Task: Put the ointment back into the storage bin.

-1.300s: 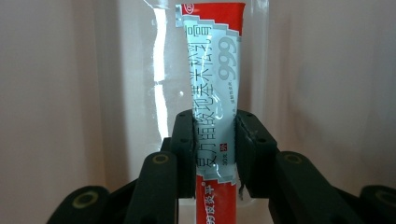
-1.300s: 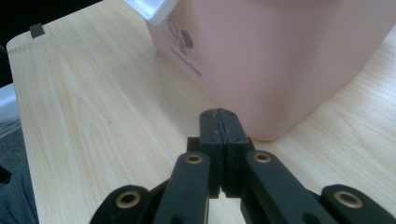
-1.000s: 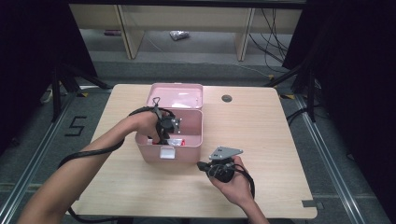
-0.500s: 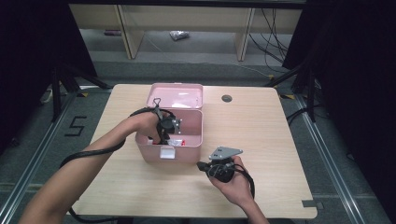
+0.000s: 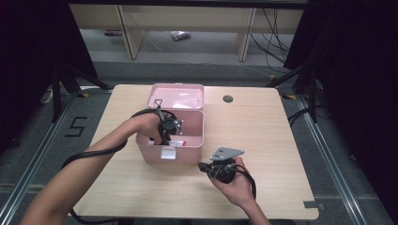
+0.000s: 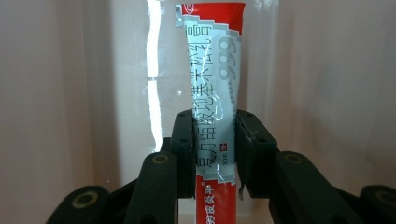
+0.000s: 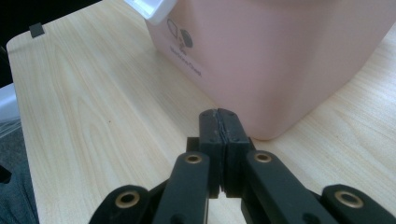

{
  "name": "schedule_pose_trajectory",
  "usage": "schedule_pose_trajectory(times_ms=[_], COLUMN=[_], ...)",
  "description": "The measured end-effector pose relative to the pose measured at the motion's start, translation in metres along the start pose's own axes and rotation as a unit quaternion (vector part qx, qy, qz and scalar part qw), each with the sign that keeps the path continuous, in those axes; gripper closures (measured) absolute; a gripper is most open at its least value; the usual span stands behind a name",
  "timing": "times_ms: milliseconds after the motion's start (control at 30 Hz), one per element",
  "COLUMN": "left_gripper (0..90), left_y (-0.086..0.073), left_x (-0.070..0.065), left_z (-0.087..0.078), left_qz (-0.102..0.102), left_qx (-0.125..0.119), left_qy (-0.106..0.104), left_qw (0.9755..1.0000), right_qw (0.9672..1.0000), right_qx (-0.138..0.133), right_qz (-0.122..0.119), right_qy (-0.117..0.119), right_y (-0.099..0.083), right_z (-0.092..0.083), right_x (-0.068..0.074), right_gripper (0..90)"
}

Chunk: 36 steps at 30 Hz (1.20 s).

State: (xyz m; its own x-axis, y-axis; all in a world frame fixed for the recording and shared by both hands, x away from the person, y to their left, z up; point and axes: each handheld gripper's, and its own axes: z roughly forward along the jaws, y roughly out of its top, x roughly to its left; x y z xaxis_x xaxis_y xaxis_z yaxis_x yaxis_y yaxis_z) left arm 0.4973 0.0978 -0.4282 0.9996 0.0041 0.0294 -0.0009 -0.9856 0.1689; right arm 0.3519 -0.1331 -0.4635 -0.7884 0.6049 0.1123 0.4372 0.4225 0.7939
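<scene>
Nothing has shifted since the earlier frames. Our left tool (image 6: 215,140) stays inside the pink box (image 5: 192,152), its jaws clamped on a red-and-silver ointment tube (image 6: 212,84) that stands up between them. Our right tool (image 7: 219,128), jaws pressed together and empty, rests over the tabletop (image 7: 93,102) just before the box wall.

An open box (image 5: 187,152) sits mid-table (image 5: 263,126), its lid (image 5: 177,97) raised behind it. Inside the box, the left gripper (image 5: 165,133) clamps a tube (image 6: 212,107). The right gripper (image 5: 206,167), jaws together, lies on the table right of the box's front.
</scene>
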Motion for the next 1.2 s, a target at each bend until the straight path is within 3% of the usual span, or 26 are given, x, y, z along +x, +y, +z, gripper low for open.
schedule_pose_trajectory(times_ms=[200,233,433,533,600,767,1033,1200], left_gripper=[70.1,70.1,68.7,62.2,57.7,50.5,47.9,45.4], left_y=[0.000,0.000,-0.001,-0.001,-0.002,-0.003,-0.006,-0.010], left_x=[0.001,0.001,0.001,0.002,0.002,0.004,0.004,0.000], left_z=[0.002,0.002,0.005,0.004,0.002,-0.008,-0.029,-0.039], left_qz=[-0.003,-0.004,-0.013,-0.020,-0.026,-0.030,-0.036,-0.059], left_qx=[0.001,0.000,0.009,0.004,0.001,-0.011,-0.035,-0.055], left_qy=[-0.002,-0.001,-0.007,-0.006,-0.006,0.005,0.034,0.056], left_qw=[1.0000,1.0000,0.9999,0.9998,0.9997,0.9995,0.9982,0.9952], right_qw=[1.0000,0.9999,1.0000,0.9999,1.0000,1.0000,1.0000,1.0000], right_qx=[0.000,0.003,0.000,0.005,0.001,0.003,0.003,0.001], right_qz=[-0.001,0.010,0.004,0.013,0.005,0.001,0.008,0.005], right_qy=[0.000,0.004,0.001,0.005,0.001,0.002,0.002,0.000], right_y=[0.000,-0.001,-0.001,-0.001,-0.002,-0.001,-0.001,-0.001], right_z=[0.000,0.000,0.001,0.000,0.002,0.002,0.002,0.002], right_x=[0.000,0.001,0.001,0.002,0.001,0.000,0.002,0.001], right_gripper=[90.0,90.0,89.4,89.0,88.8,88.7,88.3,88.0])
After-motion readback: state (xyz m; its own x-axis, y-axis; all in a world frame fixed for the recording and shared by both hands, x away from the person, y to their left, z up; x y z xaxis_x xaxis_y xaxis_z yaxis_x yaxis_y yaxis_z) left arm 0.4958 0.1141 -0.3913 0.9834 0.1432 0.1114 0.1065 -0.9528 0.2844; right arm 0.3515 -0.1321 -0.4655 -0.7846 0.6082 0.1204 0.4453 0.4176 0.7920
